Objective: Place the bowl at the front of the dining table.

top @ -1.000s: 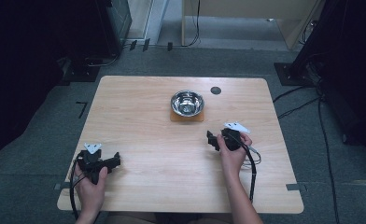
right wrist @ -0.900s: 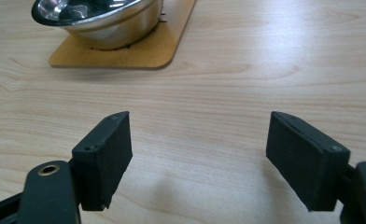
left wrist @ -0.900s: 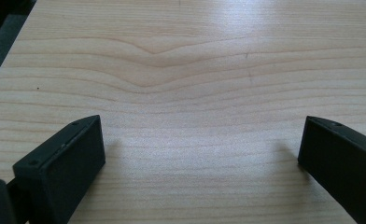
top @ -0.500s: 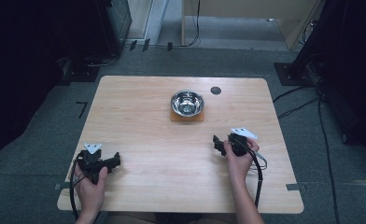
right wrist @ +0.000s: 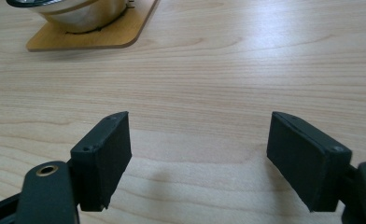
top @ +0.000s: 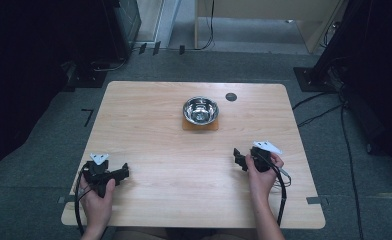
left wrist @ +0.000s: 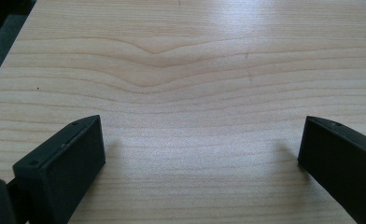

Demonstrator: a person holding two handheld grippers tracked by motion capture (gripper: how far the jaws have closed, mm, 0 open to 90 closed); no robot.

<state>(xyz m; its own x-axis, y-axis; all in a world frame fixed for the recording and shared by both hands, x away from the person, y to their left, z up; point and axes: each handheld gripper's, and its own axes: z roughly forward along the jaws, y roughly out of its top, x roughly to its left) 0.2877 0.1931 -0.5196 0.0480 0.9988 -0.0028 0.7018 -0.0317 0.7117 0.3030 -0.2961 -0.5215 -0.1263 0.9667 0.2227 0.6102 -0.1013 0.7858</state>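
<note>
A shiny steel bowl point(top: 200, 110) rests on a small brown wooden mat point(top: 200, 124) at the back middle of the wooden table point(top: 149, 115). In the right gripper view the bowl point(right wrist: 73, 11) and its mat point(right wrist: 106, 32) sit at the upper left. My left gripper point(top: 125, 171) lies low near the front left of the table, held in a hand, open with bare wood between its jaws point(left wrist: 200, 154). My right gripper point(top: 237, 157) is at the front right, held in a hand, also open with nothing in it point(right wrist: 197, 158). Both stand well short of the bowl.
A small dark round disc point(top: 231, 96) lies on the table behind and to the right of the bowl. Cables point(top: 279, 200) trail from each gripper toward the front edge. Dark equipment and floor cables point(top: 314, 107) surround the table.
My right gripper has drawn back toward the front edge and slightly to the right, away from the bowl. The left gripper has stayed where it was.
</note>
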